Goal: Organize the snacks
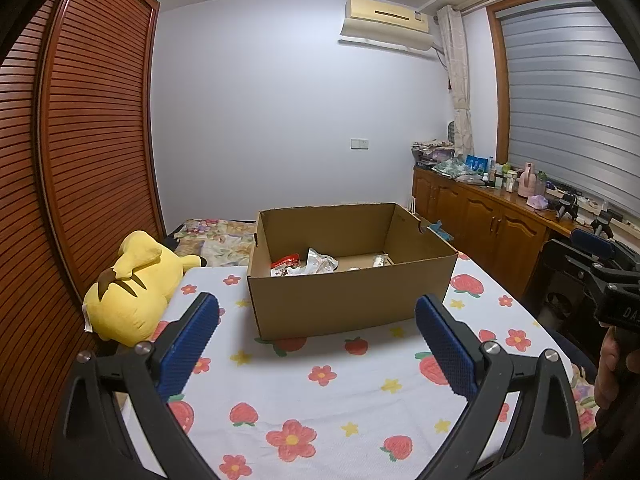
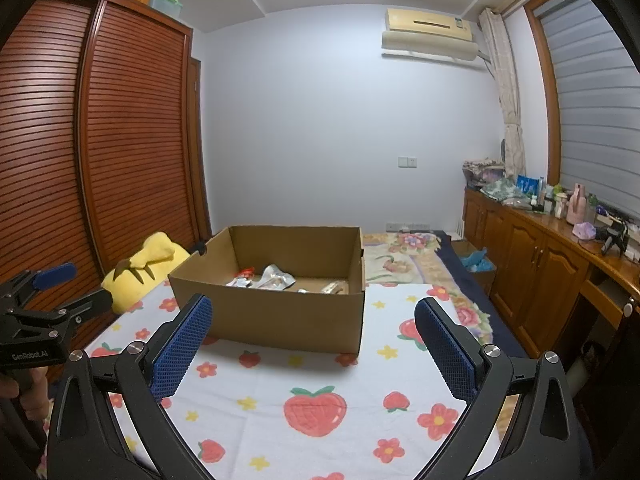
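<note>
An open cardboard box (image 1: 344, 304) (image 2: 280, 320) stands on a table covered by a strawberry-and-flower cloth (image 1: 320, 400) (image 2: 320, 392). Inside it lie several snack packets: a red one (image 1: 285, 264) (image 2: 246, 272), silver ones (image 1: 320, 262) (image 2: 276, 276) and a pale one (image 1: 380, 260) (image 2: 332, 288). My left gripper (image 1: 317, 312) hovers open in front of the box, nothing between its blue pads. My right gripper (image 2: 313, 314) is likewise open and empty before the box. In each wrist view the other gripper shows at the frame's edge, held by a hand.
A yellow plush toy (image 1: 132, 288) (image 2: 148, 264) lies left of the box at the table's edge. A slatted wooden wardrobe (image 1: 80, 160) stands to the left, a bed (image 2: 408, 256) behind the table, and a cluttered wooden cabinet (image 1: 488, 220) (image 2: 540, 264) on the right.
</note>
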`<state>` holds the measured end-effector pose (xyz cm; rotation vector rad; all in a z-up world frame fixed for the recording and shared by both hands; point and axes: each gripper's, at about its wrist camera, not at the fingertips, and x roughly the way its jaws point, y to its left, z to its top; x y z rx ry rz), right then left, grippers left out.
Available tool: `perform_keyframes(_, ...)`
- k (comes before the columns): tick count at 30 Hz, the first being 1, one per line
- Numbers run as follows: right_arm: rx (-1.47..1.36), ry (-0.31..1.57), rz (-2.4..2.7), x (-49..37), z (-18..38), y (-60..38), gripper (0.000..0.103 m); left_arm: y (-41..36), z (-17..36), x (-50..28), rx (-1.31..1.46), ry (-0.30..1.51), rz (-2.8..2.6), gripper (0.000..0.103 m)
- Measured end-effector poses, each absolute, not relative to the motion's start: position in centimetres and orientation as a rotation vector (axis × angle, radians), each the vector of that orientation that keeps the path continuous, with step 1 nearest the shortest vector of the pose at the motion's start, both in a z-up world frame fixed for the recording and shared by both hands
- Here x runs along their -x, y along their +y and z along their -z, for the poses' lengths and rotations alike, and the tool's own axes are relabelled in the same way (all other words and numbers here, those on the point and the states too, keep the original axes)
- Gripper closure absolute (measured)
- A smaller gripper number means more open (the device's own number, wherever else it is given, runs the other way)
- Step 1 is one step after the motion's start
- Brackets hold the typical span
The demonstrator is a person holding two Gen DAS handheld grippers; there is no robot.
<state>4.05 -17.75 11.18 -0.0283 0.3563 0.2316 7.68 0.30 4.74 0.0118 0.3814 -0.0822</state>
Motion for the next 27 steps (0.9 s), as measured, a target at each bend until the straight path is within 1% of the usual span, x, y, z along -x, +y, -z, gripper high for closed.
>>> perform_keyframes(27, 0.028, 0.357, -0.232, -4.03, -11.14, -17.78, 0.000, 0.38, -4.96, -7.49, -0.013, 0.379, 0.079, 0.003)
